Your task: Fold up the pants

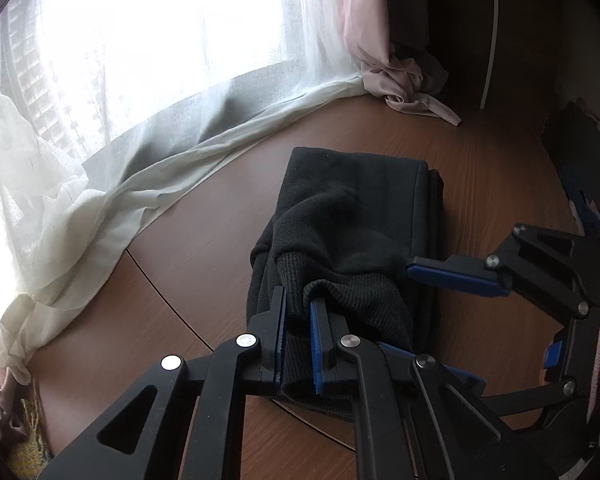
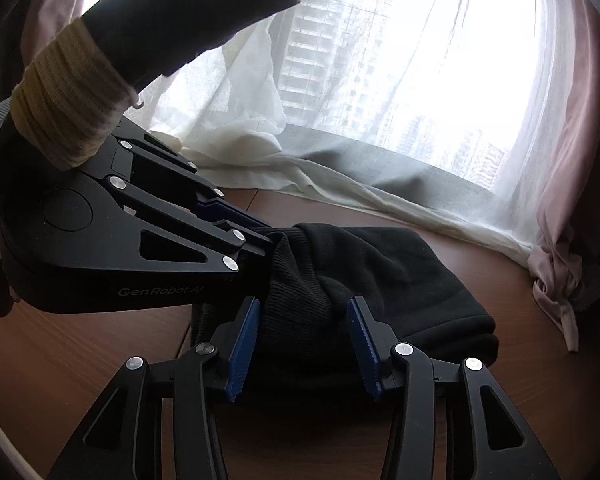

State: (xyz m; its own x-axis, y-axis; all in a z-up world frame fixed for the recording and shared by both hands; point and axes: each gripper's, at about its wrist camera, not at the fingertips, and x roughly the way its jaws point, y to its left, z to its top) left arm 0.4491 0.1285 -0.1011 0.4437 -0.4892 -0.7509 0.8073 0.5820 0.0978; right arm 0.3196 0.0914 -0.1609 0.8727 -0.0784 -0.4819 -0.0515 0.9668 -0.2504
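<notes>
Black pants (image 1: 352,216) lie folded in a thick stack on the brown wooden table (image 1: 204,240). My left gripper (image 1: 298,300) is shut on the ribbed cuff (image 1: 364,300) of the top layer and holds it slightly lifted. My right gripper (image 2: 304,312) is open, its blue pads (image 2: 244,340) on either side of the same ribbed cuff end (image 2: 296,284), not clamping it. The right gripper also shows in the left wrist view (image 1: 432,312), and the left gripper in the right wrist view (image 2: 260,240).
White sheer curtain (image 1: 140,184) pools on the table's far edge by the window. A pink curtain (image 1: 404,88) bunches at the corner. Dark clutter (image 1: 580,152) sits at the right. A seam (image 1: 168,292) runs across the tabletop.
</notes>
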